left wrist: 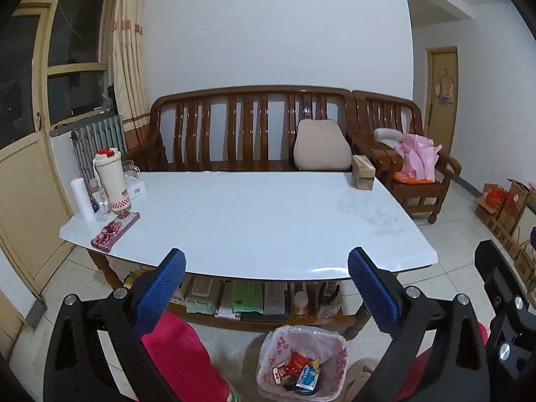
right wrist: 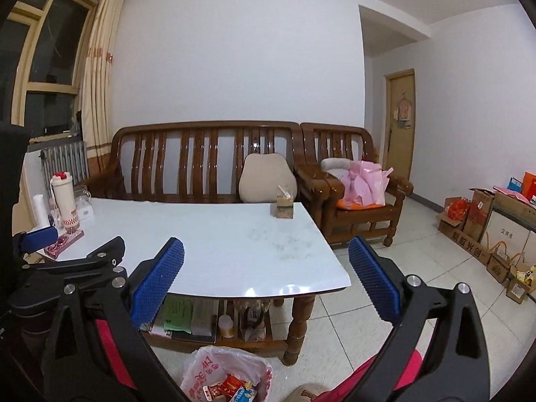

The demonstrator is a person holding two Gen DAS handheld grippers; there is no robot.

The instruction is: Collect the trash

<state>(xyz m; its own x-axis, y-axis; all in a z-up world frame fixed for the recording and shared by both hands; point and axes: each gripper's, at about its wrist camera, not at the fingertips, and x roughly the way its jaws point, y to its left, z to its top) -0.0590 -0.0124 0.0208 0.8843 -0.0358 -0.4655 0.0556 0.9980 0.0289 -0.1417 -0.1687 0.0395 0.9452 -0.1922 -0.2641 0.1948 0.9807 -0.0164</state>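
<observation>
A: Item one, far left of the white table: a cream tumbler with a red lid, upright, a white roll just beside it, and a pink sparkly phone case lying flat at the table's near corner.

B: Logged. The tongs?

A: Left gripper: blue pads spread wide, nothing between them, held above the table's near edge. Right gripper: the same, jaws wide apart and empty. In the left view a black part of the right gripper shows at the right edge.

B: Centre of the room?

A: A wooden slatted sofa behind the table, with a beige cushion propped against its back. A tissue box stands on the table's far right corner.

B: And the trash?

A: A bin lined with a plastic bag stands on the floor in front of the table, below and between the grippers. Inside it lie wrappers, red and blue; how many I cannot tell, as the heap is small and partly hidden.

B: Under the table?

A: A lower shelf holding flat packs, one marked baby wipes.

B: Right side?

A: A matching armchair carrying a pink bag, then cardboard boxes along the wall, on the tiled floor.
</observation>
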